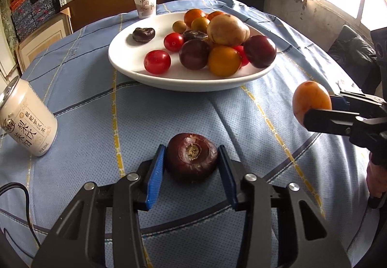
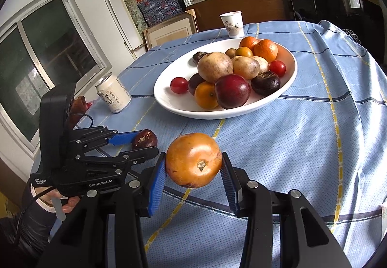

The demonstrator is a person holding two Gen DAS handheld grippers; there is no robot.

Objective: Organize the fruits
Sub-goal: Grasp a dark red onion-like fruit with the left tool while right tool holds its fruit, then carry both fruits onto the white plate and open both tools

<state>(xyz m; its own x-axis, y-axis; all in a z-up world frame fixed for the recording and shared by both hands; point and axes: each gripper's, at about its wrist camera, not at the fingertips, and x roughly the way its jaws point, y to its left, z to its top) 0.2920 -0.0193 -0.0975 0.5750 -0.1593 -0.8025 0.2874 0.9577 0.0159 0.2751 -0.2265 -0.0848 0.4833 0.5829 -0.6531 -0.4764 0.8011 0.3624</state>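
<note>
Left wrist view: left gripper (image 1: 192,161) pads flank, barely touching, the squat maroon water chestnut (image 1: 192,159), which may squirt out; right gripper (image 2: 193,167) clamps the smooth orange fruit (image 2: 193,160).

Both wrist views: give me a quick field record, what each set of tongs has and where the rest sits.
left tongs: pads against a dark brown chestnut-like fruit lying on the blue tablecloth
right tongs: shut on an orange fruit, held clear of the cloth
white plate: already piled with mixed fruit
drink can: upright, to the plate's left
paper cup: behind the plate
</note>
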